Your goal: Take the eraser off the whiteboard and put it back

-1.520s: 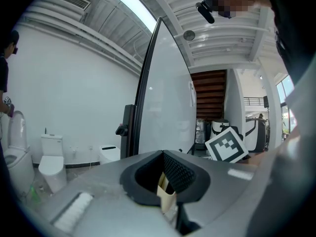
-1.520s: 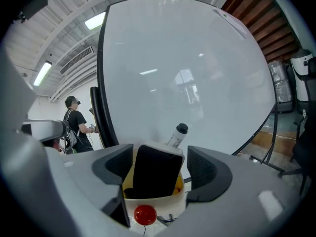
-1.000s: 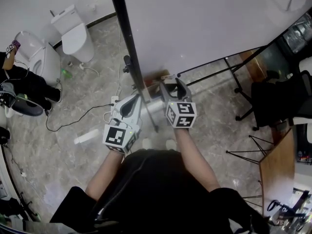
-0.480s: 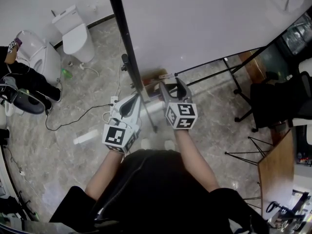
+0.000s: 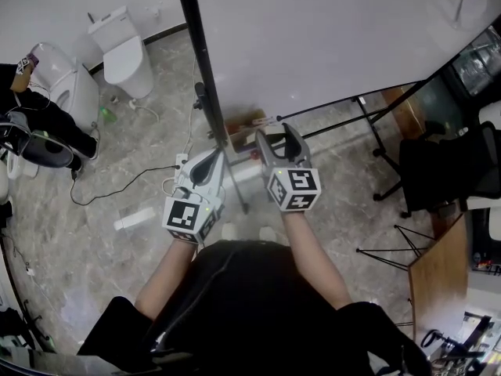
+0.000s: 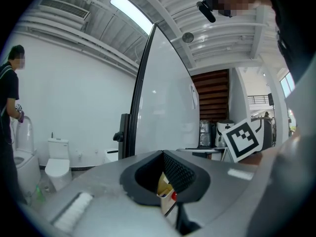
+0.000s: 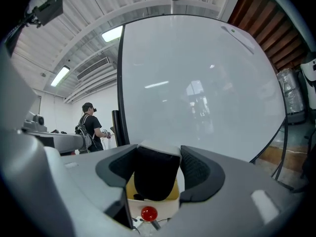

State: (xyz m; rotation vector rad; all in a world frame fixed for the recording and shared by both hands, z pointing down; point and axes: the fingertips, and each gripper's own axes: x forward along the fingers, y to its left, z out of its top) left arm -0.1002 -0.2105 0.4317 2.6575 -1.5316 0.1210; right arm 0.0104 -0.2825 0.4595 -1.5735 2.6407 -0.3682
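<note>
Two grippers sit mid-frame. The right gripper (image 5: pixel 277 137) is clamped on the one eraser (image 7: pixel 154 174), near the single whiteboard (image 5: pixel 329 37). The left gripper (image 5: pixel 214 160) has its jaws together, empty. Two toilets (image 5: pixel 125 49) stand upper left.

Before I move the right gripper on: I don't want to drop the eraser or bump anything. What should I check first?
1. Grip: eraser clamped between the jaws of the right gripper: ok.
2. Target: whiteboard straight ahead of that gripper: ok.
3. Gap from eraser to whiteboard: cannot tell.
4. Spare hand: left gripper shut and empty: ok.
5. Bystander: person past the whiteboard's edge, far off: ok.
</note>
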